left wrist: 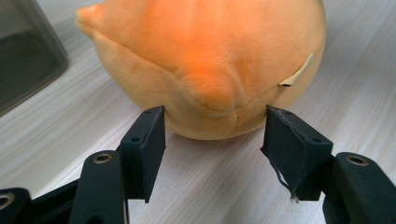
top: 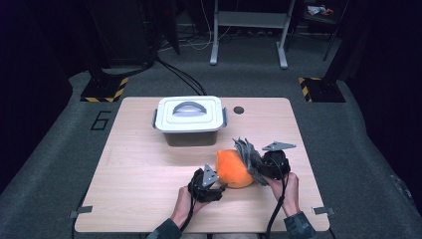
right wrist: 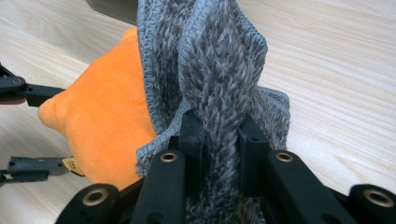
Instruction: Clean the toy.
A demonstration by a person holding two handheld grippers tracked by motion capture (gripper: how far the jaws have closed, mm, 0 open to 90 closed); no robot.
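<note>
- While lying on the pale wooden tabletop [top: 149,164] near its front edge, right of centre: round orange plush toy [top: 233,168], with a small paper tag [left wrist: 296,76] on its side.
- Just beside the toy's front left: left gripper [left wrist: 215,133], jaws spread at either side of the plush, tips close to it, not squeezing.
- At the toy's right side: right gripper [right wrist: 219,135], jaws pinching a fuzzy grey knitted cloth [right wrist: 215,70], cloth draped against the toy.
- Toward the far edge, near the middle: white-lidded grey plastic box [top: 189,119] with a grey handle, well apart from the toy.
</note>
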